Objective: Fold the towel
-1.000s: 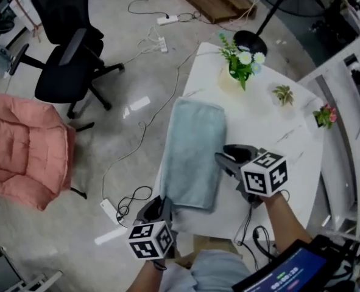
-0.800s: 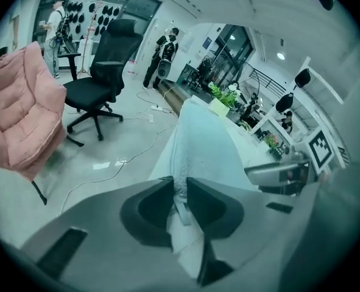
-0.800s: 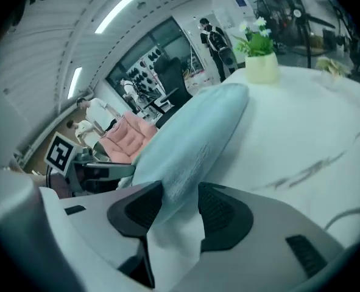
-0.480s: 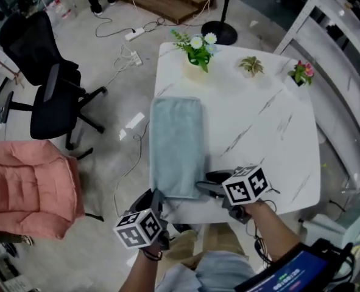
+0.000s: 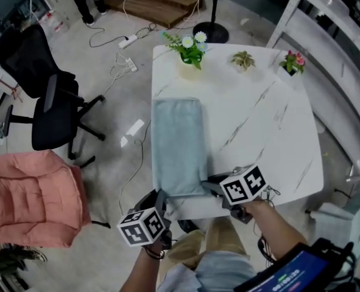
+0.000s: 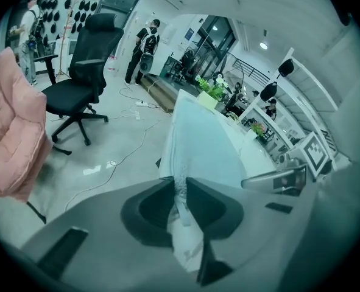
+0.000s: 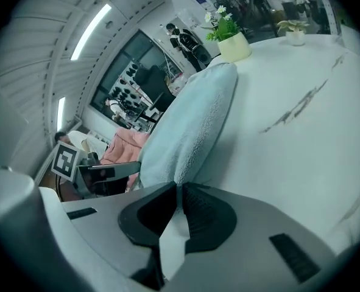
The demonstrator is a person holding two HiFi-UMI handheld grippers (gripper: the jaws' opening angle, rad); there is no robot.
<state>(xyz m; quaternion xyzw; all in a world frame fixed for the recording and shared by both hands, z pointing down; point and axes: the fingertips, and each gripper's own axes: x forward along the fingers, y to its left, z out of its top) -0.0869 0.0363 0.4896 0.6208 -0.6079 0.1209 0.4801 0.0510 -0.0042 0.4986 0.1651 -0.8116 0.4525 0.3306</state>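
Where the pale blue-grey terry towel (image 5: 178,143) lies, folded into a long narrow strip, it runs along the left side of the white, grey-veined marble surface (image 5: 262,123), with its near end at the edge closest to the person. The left tool (image 5: 161,198) is clamped on the towel's near left corner; in the left gripper view the cloth is pinched between the pads and bunches behind them (image 6: 181,194). The right tool (image 5: 208,184) grips the near right corner. Its jaws have just been closing, and in the right gripper view the towel's edge sits squeezed between them (image 7: 179,194). Each tool carries a white cube with black square markers.

At the far side of the surface stand three small plants in a row: a cream pot of white flowers and green leaves (image 5: 189,52) beyond the towel's far end, a little green plant (image 5: 243,59) to its right, and a pink-flowered plant (image 5: 293,61) near the far right corner, all well apart from the towel.

On the grey floor to the left are a black office chair (image 5: 53,105) and a pink padded chair (image 5: 32,196). White power strips with cables (image 5: 126,42) lie beyond them, near a round black stand base (image 5: 210,33).
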